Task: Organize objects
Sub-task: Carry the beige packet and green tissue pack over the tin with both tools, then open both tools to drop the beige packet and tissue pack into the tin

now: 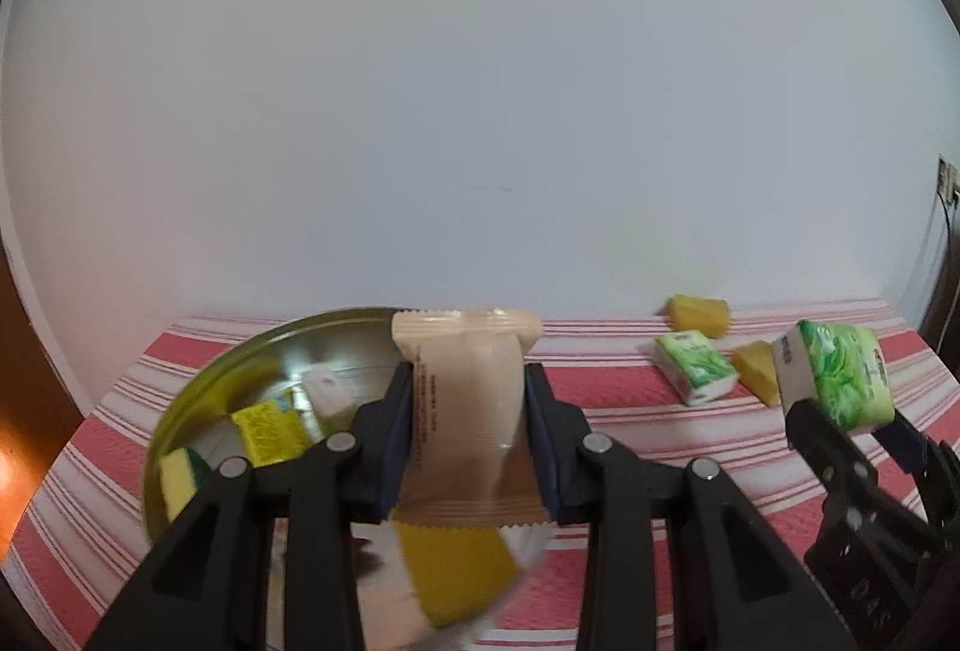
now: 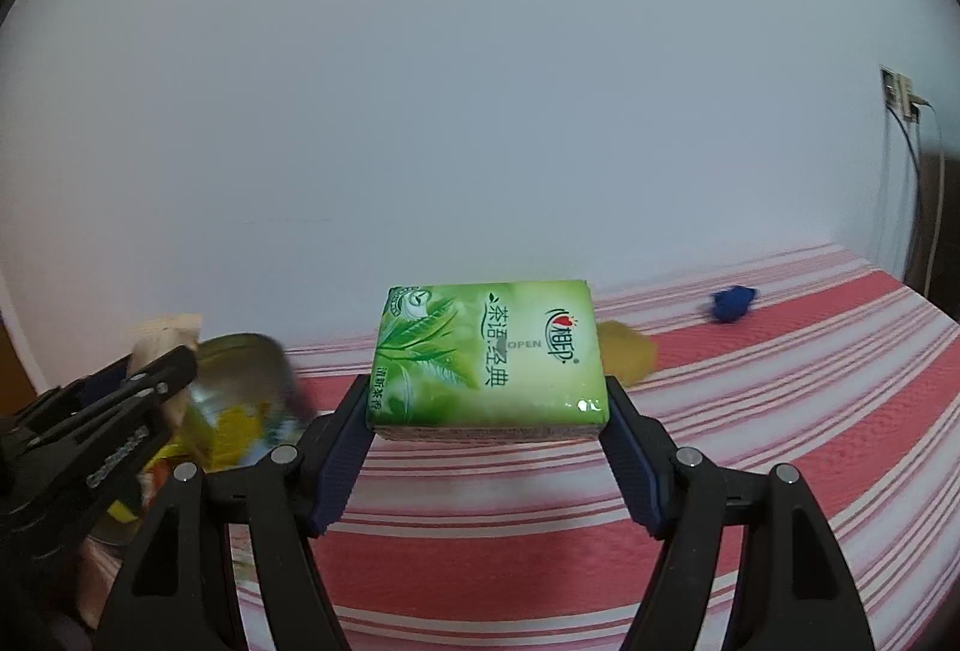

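Clearly two-handed: left tool point(image 1: 468, 423) clamped on a beige sachet point(image 1: 465, 399), right tool point(image 2: 486, 429) clamped on a green tissue pack point(image 2: 489, 354). Both held up off a bench draped in red-and-white striped cloth point(image 2: 780, 411).

Risks from here, as a judgement: pinched only at its waist, the limp sachet could swing or slide out while crossing to the metal bowl point(image 1: 252, 351), or catch the rim and tip what lies inside. Gripped across its width, the soft tissue pack could squash and squirm free if squeezed harder. Side by side and close, the two tools could knock together over the bowl.

Sachet: pale peach, glossy, crimped ends, small dark print down one edge, standing upright just in front of the bowl. Tissue pack: bright green leaf print, white and dark lettering, shiny wrap, held flat, label up.

Inside the bowl: yellow sponges point(image 1: 267, 429) and a small white pack. Left on the cloth: a second green tissue pack point(image 1: 696, 366), yellow sponge pieces point(image 1: 699, 315), and, well apart, a small blue object point(image 2: 732, 303).
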Tool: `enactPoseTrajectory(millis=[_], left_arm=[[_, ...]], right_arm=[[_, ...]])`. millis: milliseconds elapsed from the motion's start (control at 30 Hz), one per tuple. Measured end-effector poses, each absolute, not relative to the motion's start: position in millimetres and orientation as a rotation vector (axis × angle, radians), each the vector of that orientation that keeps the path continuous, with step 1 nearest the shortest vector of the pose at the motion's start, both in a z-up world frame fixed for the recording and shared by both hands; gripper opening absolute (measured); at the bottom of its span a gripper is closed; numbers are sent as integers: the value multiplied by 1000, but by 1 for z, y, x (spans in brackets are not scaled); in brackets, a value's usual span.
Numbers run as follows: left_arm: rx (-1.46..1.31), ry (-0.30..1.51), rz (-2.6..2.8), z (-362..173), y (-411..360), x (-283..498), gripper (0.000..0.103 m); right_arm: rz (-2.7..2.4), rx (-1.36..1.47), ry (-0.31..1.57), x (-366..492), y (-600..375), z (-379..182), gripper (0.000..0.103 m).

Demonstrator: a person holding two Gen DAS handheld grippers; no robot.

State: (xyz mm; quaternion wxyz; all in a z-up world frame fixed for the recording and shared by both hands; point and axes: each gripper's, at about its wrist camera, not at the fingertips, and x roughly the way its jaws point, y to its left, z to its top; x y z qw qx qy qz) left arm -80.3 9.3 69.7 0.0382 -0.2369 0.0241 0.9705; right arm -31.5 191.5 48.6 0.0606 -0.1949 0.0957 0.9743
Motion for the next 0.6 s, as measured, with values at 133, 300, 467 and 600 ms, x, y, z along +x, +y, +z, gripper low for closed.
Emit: enactPoseTrajectory(millis=[133, 300, 467, 600], left_arm=[[-741, 55, 3018, 70, -17, -88, 34], [-777, 33, 3066, 68, -47, -100, 34], [-832, 18, 3107, 64, -75, -111, 34], [-874, 30, 3138, 60, -90, -119, 34]], right_arm=[[3003, -595, 253, -38, 159, 55, 74], [3060, -600, 236, -47, 129, 60, 74], [3101, -612, 222, -57, 105, 61, 74], [3114, -655, 233, -71, 90, 59, 74]])
